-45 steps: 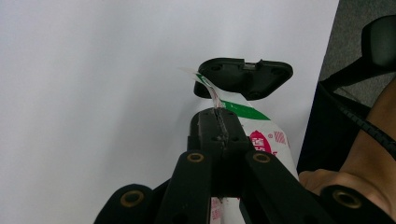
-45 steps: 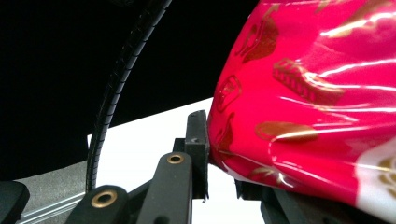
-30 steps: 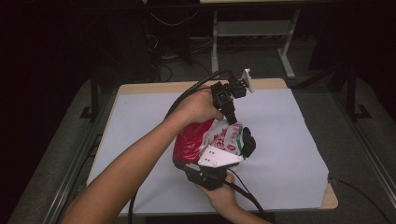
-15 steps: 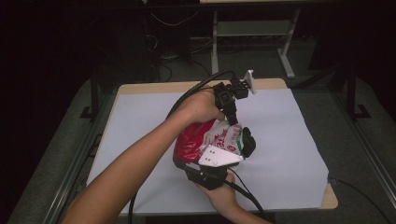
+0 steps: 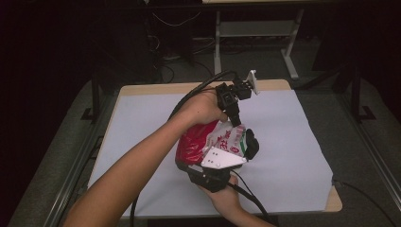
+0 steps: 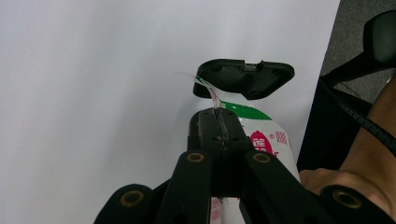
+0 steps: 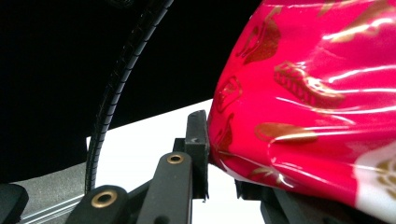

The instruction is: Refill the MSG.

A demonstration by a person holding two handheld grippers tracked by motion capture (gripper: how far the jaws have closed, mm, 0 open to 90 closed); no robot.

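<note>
The bag [image 5: 208, 142], red with a white and green end, is sitting over the middle of the white surface [image 5: 293, 142], held up between your two grippers. From above, the red part is lying toward your left arm and the white, printed end is pointing toward the far right.

Your left gripper [image 5: 235, 124] is reaching in from the far side and pointing down at the bag's upper edge. In the left gripper view its jaws are pressed together on the thin sealed edge of the bag [image 6: 261, 135], with the clear rim of the film poking out beyond them. Just past that rim, one black pad of your right gripper [image 6: 245, 77] is showing against the white surface [image 6: 93, 93].

Your right gripper [image 5: 222, 163] is coming in from the near side, its grey plate facing up, and it is gripping the body of the bag. In the right gripper view the glossy red film with gold print [image 7: 317, 93] is bulging between the jaws; the left jaw is pressing into the film and denting it, while the other jaw is mostly hidden under the bag. So those jaws are clamped on the bag while standing fairly wide.

A black ribbed cable [image 7: 121, 84] is running up past the jaw in that view.
</note>
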